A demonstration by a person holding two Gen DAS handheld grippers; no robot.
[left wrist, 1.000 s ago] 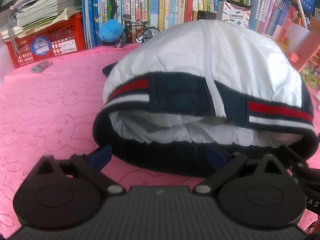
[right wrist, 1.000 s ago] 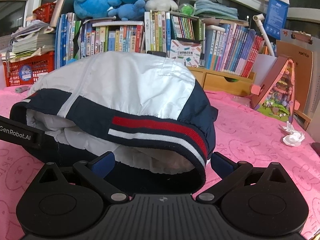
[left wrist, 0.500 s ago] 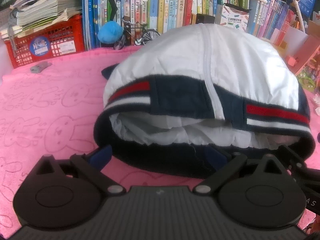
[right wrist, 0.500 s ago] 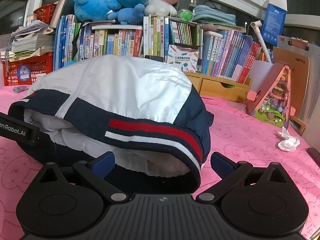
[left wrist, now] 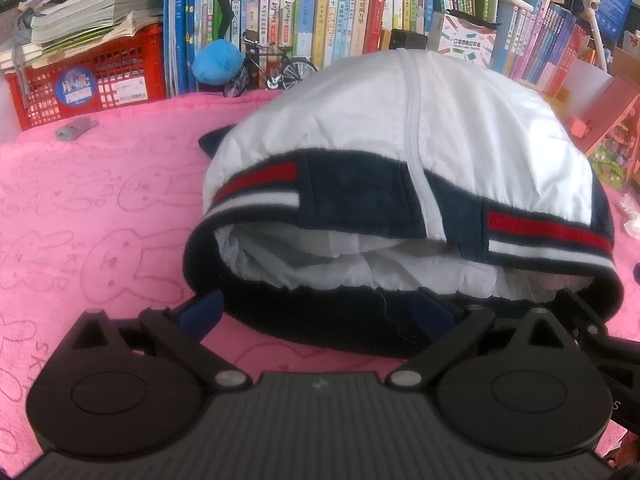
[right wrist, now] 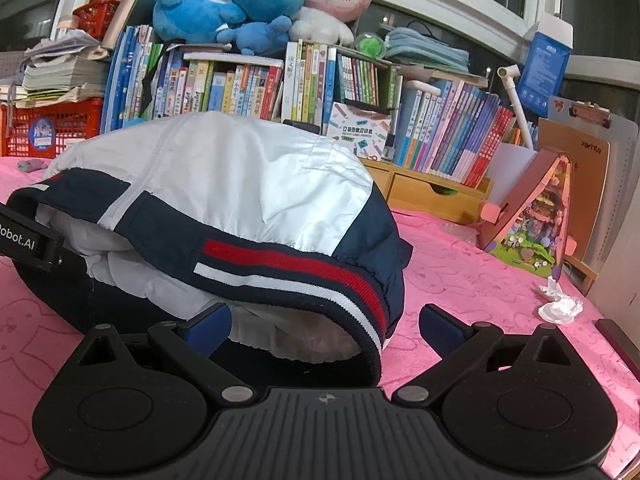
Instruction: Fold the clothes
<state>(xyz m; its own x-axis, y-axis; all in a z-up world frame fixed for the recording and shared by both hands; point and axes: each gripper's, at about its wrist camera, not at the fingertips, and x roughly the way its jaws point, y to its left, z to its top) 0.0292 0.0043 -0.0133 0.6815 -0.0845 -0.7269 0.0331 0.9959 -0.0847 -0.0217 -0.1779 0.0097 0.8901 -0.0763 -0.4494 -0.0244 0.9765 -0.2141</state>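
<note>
A folded white jacket (left wrist: 460, 128) with a navy hem band and red and white stripes lies heaped on the pink blanket (left wrist: 100, 200). My left gripper (left wrist: 316, 314) is open, low at the jacket's near left edge. The navy hem sits between its blue fingertips (left wrist: 200, 314), not pinched. My right gripper (right wrist: 326, 328) is open at the jacket (right wrist: 248, 184) near its right corner, with the striped hem between the fingers. The left gripper's black body (right wrist: 28, 240) shows at the left of the right wrist view.
A bookshelf (right wrist: 240, 88) with plush toys on top runs along the back. A red crate (left wrist: 100, 80), a blue ball (left wrist: 216, 62) and a toy bicycle (left wrist: 272, 68) stand behind the jacket. A crumpled tissue (right wrist: 560, 306) and a pink model house (right wrist: 532, 220) are on the right.
Both grippers stay open. The right wrist view has tilted up a little and the jacket hem now sits clear of the right fingertip. The left view barely shifts.
</note>
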